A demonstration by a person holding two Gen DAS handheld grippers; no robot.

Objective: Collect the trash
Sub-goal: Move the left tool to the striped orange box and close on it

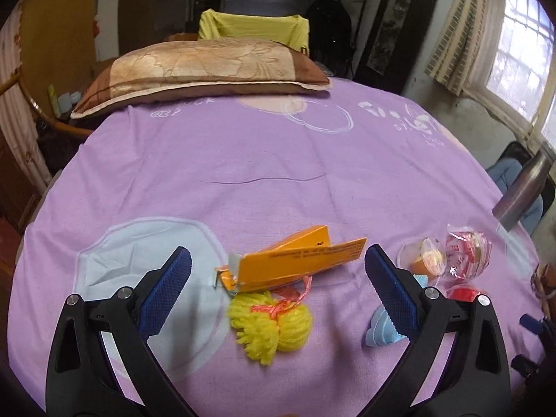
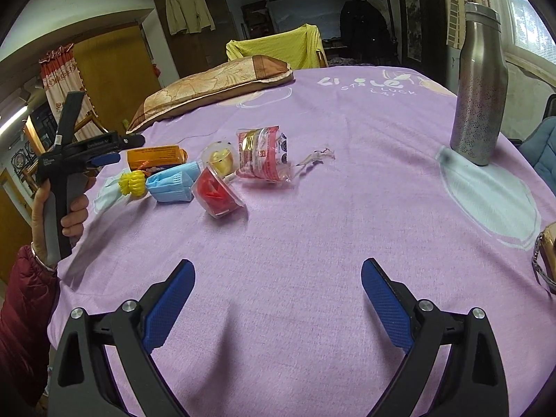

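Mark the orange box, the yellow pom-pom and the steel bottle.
orange box (image 1: 295, 260), left wrist view, printed side panel
yellow pom-pom (image 1: 269, 326), left wrist view, middle of the tuft
steel bottle (image 2: 481, 97), right wrist view, body

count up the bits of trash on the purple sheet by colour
orange: 1, the flattened carton
yellow: 2, the fuzzy yellow bundle and the cup with yellow inside
blue: 1, the face mask
red: 2, the red cup and the red snack wrapper
clear: 1, the torn plastic scrap
total: 7
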